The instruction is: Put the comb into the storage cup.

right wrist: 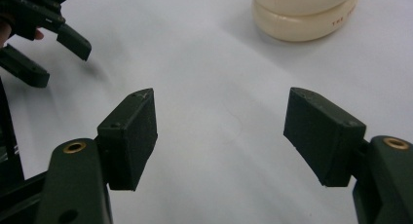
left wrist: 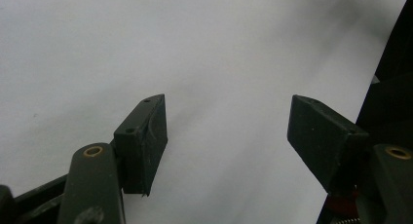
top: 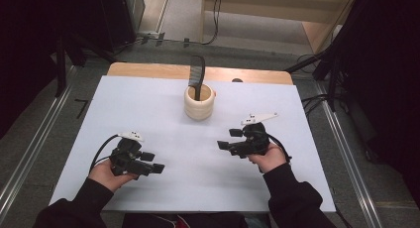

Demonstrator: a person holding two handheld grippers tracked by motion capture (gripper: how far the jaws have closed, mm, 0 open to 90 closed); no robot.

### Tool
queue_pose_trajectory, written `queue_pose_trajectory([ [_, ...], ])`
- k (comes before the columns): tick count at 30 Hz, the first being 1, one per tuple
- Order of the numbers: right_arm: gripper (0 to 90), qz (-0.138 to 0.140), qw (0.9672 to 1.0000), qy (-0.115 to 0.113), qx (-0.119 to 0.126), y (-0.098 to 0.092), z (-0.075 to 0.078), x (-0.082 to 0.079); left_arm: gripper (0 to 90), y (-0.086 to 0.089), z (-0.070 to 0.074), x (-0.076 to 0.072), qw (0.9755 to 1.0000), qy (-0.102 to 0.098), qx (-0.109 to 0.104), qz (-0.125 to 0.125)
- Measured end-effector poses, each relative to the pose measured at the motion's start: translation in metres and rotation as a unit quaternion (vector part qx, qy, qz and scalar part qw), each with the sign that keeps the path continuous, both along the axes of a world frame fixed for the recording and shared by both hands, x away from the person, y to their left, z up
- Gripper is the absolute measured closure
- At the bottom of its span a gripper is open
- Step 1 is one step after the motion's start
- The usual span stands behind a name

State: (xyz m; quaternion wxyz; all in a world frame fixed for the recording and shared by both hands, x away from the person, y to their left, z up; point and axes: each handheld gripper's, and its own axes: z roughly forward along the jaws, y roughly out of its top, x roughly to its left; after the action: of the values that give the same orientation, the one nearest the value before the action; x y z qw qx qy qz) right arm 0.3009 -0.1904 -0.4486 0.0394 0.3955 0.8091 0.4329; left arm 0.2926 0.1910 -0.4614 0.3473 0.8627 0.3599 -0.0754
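I've got both tools low over the desk w/ nothing in either. Left tool (top: 157, 167) has its jaws apart, bare sheet between them in the left gripper view. Right tool (top: 223, 144) is also apart, jaws wide and empty in the right gripper view.

The thing to go for, as I read it, is the cream ribbed round holder (top: 199, 102) w/ the dark flat comb-like piece (top: 196, 75) standing up in it, leaning a bit. It sits ahead of both tools, between them, closer to the right tool, well apart from the left. In the right gripper view the holder's base (right wrist: 304, 19) is ahead and off to the right of the jaws, so I'm not lined up yet.

How I'd do the approach: swing the right tool until the holder sits centred between the jaws, come in level, not diving. If the dark piece is the target, I'd go from above and close on its flat faces, not its edges; it prob. slides or tips otherwise. The holder looks light, so I'd bring the left tool up beside it to steady the wall before pulling anything out. Exact shape of the dark piece I can't tell from here.

Surface: white sheet (top: 148, 109) over a wooden desk (top: 148, 69), smooth, little grip, things may skid. Room: grey floor, metal rails (top: 34, 139) either side, cables (top: 215, 20) behind, dark to both sides.
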Motion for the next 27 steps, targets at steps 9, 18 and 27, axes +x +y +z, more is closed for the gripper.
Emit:
queue_pose_trajectory([
  [9,25.9,0.002,1.0000,0.007,0.001,-0.005,-0.002,-0.013,31.3,0.000,0.000,0.000,1.0000,0.000,0.000,0.000],
  [18,25.8,-0.005,0.9999,0.013,-0.006,-0.016,-0.008,-0.021,31.3,0.000,0.000,-0.001,1.0000,0.000,0.001,-0.003],
  [27,25.8,-0.014,0.9997,0.020,-0.009,-0.029,-0.014,-0.029,31.3,0.000,0.000,-0.002,1.0000,-0.002,0.001,-0.003],
])
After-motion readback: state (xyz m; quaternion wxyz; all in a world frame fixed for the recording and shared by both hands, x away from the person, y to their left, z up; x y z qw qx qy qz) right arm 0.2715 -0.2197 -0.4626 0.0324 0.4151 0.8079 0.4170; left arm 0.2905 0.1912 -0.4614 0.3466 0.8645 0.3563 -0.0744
